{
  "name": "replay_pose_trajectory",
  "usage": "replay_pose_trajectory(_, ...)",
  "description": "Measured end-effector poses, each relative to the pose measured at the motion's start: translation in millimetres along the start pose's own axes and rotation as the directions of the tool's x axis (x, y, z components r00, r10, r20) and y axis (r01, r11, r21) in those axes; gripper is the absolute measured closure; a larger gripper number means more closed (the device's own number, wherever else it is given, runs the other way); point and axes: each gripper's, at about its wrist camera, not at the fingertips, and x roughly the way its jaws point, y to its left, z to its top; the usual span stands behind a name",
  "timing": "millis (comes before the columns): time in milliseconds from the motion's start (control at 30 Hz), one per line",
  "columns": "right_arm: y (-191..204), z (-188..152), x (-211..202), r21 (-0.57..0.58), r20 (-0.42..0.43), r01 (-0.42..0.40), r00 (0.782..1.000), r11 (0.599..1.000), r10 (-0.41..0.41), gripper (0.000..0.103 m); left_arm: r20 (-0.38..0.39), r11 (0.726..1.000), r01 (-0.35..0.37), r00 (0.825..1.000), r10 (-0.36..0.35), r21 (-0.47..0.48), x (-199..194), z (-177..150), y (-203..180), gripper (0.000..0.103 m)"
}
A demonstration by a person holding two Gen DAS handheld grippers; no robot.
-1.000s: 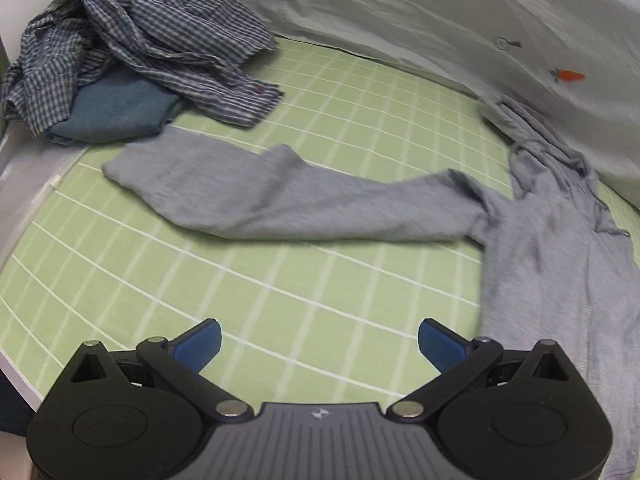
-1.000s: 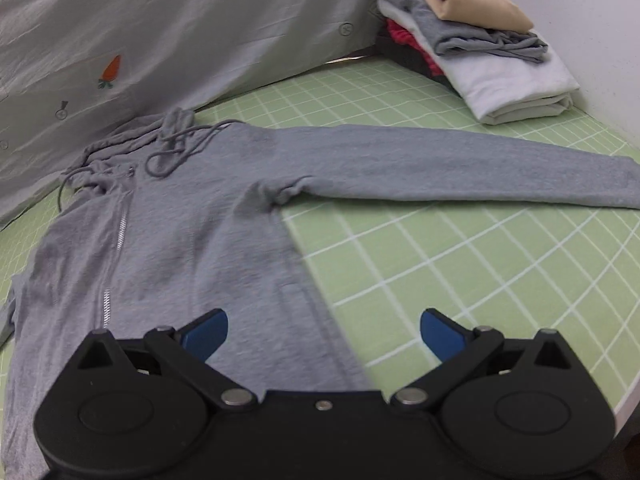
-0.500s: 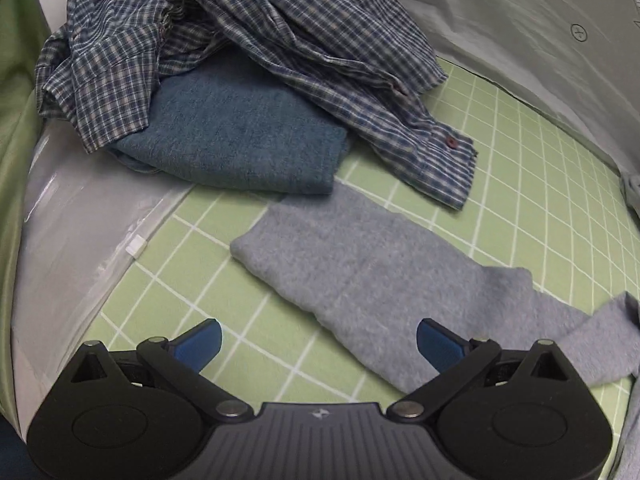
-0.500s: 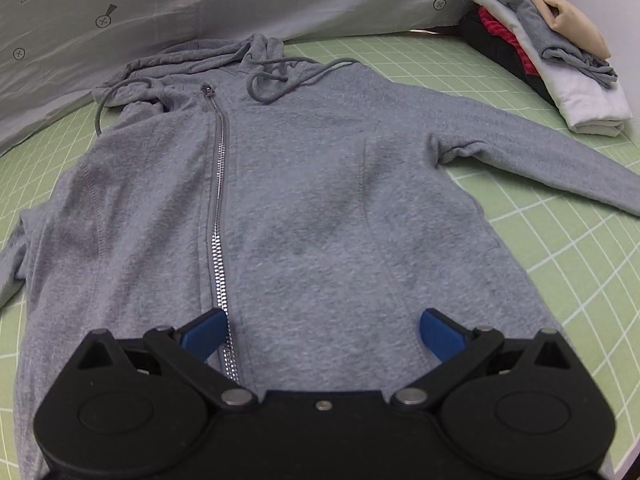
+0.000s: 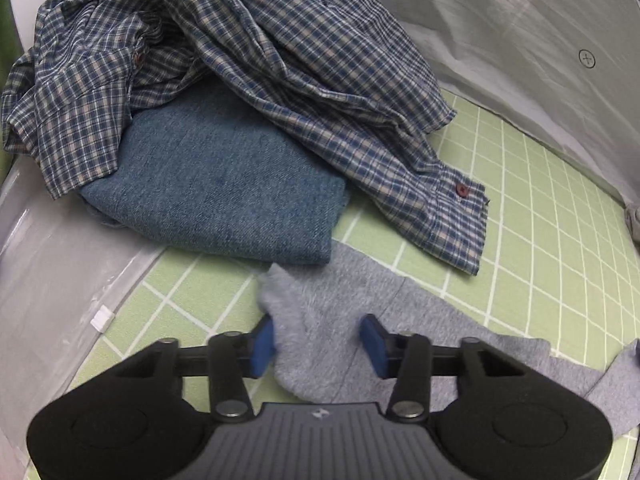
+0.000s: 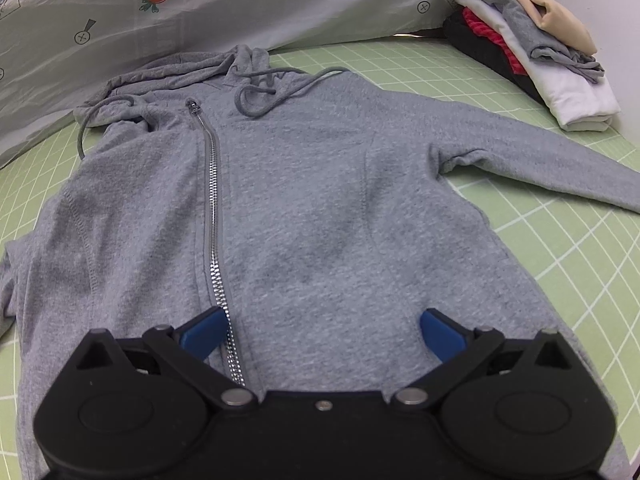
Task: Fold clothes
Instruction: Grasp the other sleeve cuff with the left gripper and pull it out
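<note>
hoodie (image 6: pixel 320 200) grey | shirt (image 5: pixel 280 80) blue-white plaid | mat (image 5: pixel 540 220) green, white grid | tongs pads (image 6: pixel 200 332) blue

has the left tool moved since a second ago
Yes. The left tool advanced toward the plaid shirt and folded denim, and now straddles the grey sleeve cuff, jaws narrower.

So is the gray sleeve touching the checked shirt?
Touching. In the left wrist view the shirt cuff lies over the far edge of the sleeve, with no green mat showing between them.
</note>
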Motion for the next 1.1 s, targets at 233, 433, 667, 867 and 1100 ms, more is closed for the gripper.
replay_pose_trajectory(233, 0.3, -3.5, 0.1, -0.001, 0.028, -0.002, 1.0, 1.0, 0.002, 0.0, 0.022, 0.995, 0.002, 1.0, 0.0, -0.1, -11.5, -3.8, 15.9, 0.088)
replay_pose_trajectory(433, 2.3, -2.2, -1.8, -0.019, 0.02, 0.004, 1.0, 1.0, -0.003, 0.0, 0.039, 0.982, -0.093, 0.994, 0.1, -0.164, -39.6, -33.8, 58.6, 0.089)
replay_pose_trajectory(667, 18.5, 6.7, -4.3, -0.054, 0.012, -0.015, 1.0, 0.998, 0.015, 0.0, 0.019, 0.959, -0.131, 0.99, 0.14, -0.251, -59.3, -65.8, 97.1, 0.088)
replay_pose_trajectory(867, 80.6, 34.0, -5.1, -0.122, 0.051, -0.158, 0.985, 0.98, 0.165, 0.0, 0.003, 0.948, -0.142, 0.989, 0.149, -0.285, -58.9, -67.9, 97.4, 0.087)
replay_pose_trajectory(1100, 151.8, 64.8, -5.1, -0.207, 0.08, -0.306, 0.941, 0.929, 0.328, 0.0, -0.006, 0.943, -0.148, 0.988, 0.153, -0.297, -57.0, -69.1, 95.7, 0.086)
